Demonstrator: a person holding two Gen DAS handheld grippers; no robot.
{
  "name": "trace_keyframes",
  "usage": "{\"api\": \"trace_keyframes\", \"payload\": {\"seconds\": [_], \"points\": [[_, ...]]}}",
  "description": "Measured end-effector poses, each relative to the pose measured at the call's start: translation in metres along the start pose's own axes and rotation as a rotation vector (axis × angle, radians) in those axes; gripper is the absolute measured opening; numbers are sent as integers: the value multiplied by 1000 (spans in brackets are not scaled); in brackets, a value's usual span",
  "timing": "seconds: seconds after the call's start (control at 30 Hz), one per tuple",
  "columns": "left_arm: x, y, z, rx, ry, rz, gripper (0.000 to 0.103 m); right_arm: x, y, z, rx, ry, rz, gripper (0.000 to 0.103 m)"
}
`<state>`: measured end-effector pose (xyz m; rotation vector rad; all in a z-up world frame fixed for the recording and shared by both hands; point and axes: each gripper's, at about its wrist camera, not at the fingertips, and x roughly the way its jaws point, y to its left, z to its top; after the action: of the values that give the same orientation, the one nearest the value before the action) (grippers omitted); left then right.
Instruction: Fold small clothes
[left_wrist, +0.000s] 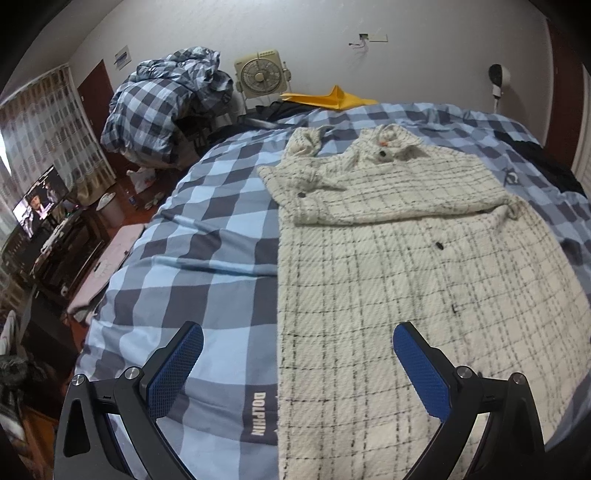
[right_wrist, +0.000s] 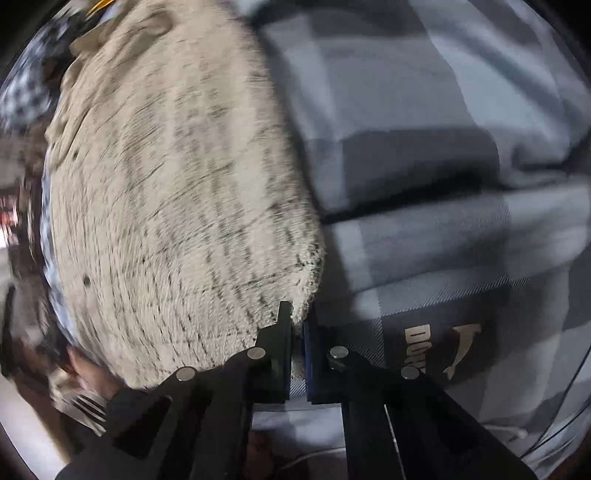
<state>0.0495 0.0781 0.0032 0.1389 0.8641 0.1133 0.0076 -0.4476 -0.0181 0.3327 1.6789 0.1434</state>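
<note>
My right gripper (right_wrist: 297, 341) pinches the near hem corner of the cream plaid jacket (left_wrist: 388, 258); my left gripper (left_wrist: 298, 345) hovers spread over its opposite hem. It lies along the bed (left_wrist: 207, 251), thick, soft, floppy: I'd grip corners.

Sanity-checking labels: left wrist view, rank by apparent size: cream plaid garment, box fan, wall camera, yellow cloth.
1. cream plaid garment, by far the largest; it also lies nearest the lens.
2. box fan.
3. yellow cloth, close to the fan and partly hidden behind the bed, so this order is unsure.
4. wall camera, smallest.
</note>
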Motion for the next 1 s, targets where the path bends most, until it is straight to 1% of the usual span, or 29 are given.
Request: {"api": "trace_keyframes", "payload": {"seconds": [0.03, 0.07, 0.13, 0.2, 0.27, 0.33, 0.4, 0.43, 0.47, 0.5, 0.53, 0.57, 0.6, 0.63, 0.67, 0.7, 0.73, 0.77, 0.8, 0.83, 0.87, 0.9, 0.93, 1.0], "points": [[1, 1, 0, -2, 2, 3, 103, -1, 8, 1, -23, -6, -3, 1], [1, 2, -1, -4, 4, 6, 103, -4, 12, 2, -15, -15, 14, 1], [1, 4, -1, -10, 5, 10, 103, -15, 15, 0, 37, -42, 74, 0], [1, 6, 0, -18, 5, 9, 103, -24, 9, -10, 72, -52, 97, 0], [1, 7, 0, -24, 5, 4, 103, -27, -1, -30, 88, -44, 140, 0], [1, 7, 0, -25, 7, -1, 103, -28, -8, -43, 101, -71, 143, 0], [3, 5, -1, -20, 11, -2, 103, -27, -12, -49, 140, -88, 140, 0], [4, 4, -1, -16, 15, 0, 103, -22, -16, -53, 146, -84, 119, 0], [4, 5, -2, -13, 18, 0, 103, -19, -20, -53, 165, -89, 68, 2], [6, 5, -3, -10, 26, -1, 103, -14, -30, -50, 201, -66, -5, 2], [7, 5, -4, -8, 34, -4, 103, -6, -34, -45, 235, -28, -94, 7], [8, 6, -6, -7, 48, -10, 103, -1, -41, -39, 283, 22, -213, 8], [9, 7, -7, -10, 54, -15, 103, -2, -45, -34, 322, 51, -310, 8], [10, 7, -7, -16, 61, -23, 103, -14, -44, -30, 361, 17, -370, 8], [11, 8, -6, -21, 64, -32, 103, -28, -34, -26, 381, -54, -380, 9], [12, 8, -5, -26, 67, -44, 103, -39, -22, -23, 384, -109, -371, 11], [13, 7, -3, -30, 69, -50, 103, -49, -1, -17, 371, -165, -344, 19], [16, 7, 0, -34, 71, -56, 103, -59, 27, -10, 339, -214, -301, 31], [18, 6, 2, -35, 73, -60, 103, -66, 58, -2, 300, -262, -238, 39], [20, 6, 4, -38, 76, -64, 103, -72, 89, 4, 264, -309, -163, 55], [22, 6, 6, -42, 78, -69, 103, -75, 127, 11, 223, -361, -67, 71], [25, 7, 8, -48, 82, -76, 103, -79, 154, 17, 189, -404, 30, 76], [29, 8, 11, -52, 90, -80, 103, -77, 191, 25, 155, -445, 145, 80], [39, 10, 18, -53, 118, -88, 103, -70, 229, 40, 121, -458, 293, 80]]}}
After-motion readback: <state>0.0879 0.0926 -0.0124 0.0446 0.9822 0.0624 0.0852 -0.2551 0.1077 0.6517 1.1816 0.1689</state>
